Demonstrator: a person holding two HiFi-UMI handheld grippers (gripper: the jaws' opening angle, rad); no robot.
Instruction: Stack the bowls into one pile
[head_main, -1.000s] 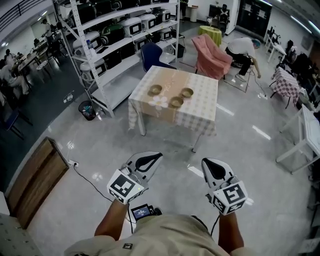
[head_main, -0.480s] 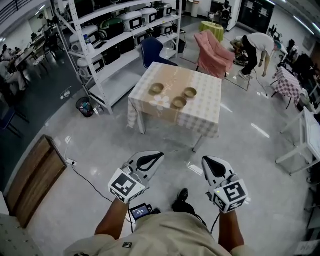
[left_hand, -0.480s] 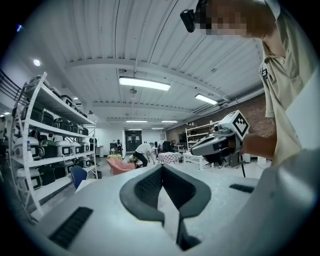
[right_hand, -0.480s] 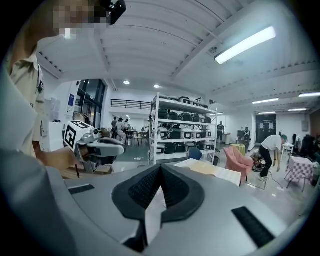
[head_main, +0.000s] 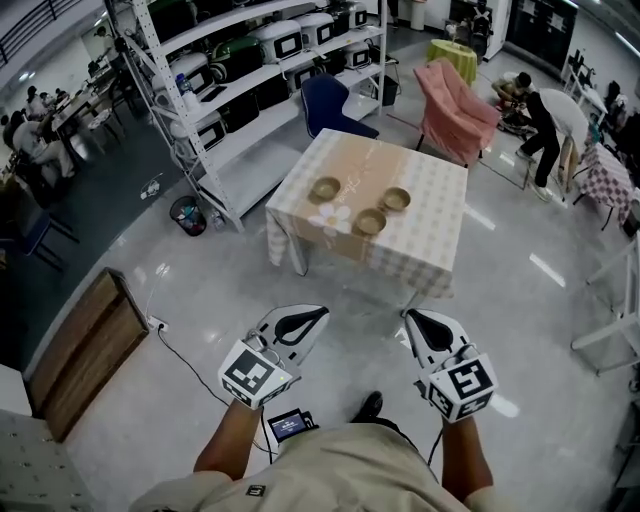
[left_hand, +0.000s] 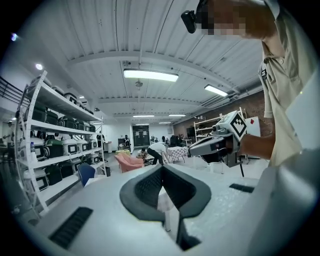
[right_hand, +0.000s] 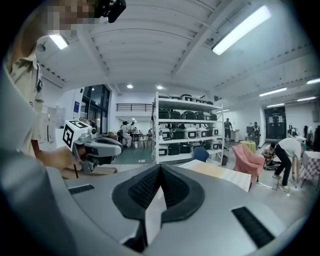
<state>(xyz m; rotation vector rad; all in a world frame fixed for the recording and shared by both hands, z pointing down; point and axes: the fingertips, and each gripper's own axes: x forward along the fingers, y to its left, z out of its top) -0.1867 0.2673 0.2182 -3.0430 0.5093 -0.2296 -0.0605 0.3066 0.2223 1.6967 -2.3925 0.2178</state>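
Observation:
Three brown bowls stand apart on a table with a checked cloth (head_main: 425, 235) far ahead of me in the head view: one at the left (head_main: 325, 188), one at the right (head_main: 396, 199), one nearer (head_main: 370, 221). Both grippers are held low over the floor, well short of the table. My left gripper (head_main: 318, 312) is shut with nothing in it, its jaws meeting at the tip (left_hand: 162, 167). My right gripper (head_main: 410, 318) is shut and empty too (right_hand: 160, 166). The table top (right_hand: 220, 172) shows beyond the right jaws; no bowl can be made out there.
A white shelving rack (head_main: 250, 60) with appliances runs along the left behind the table. A blue chair (head_main: 335, 105) and a pink-draped chair (head_main: 455, 95) stand at its far side. A bin (head_main: 185, 215), a wooden board (head_main: 85, 345) and a floor cable (head_main: 190, 355) lie left. People are at the back right.
The table and bowls have shifted slightly right and a little nearer in the head view as I walk. Both grippers keep their pose, still shut.

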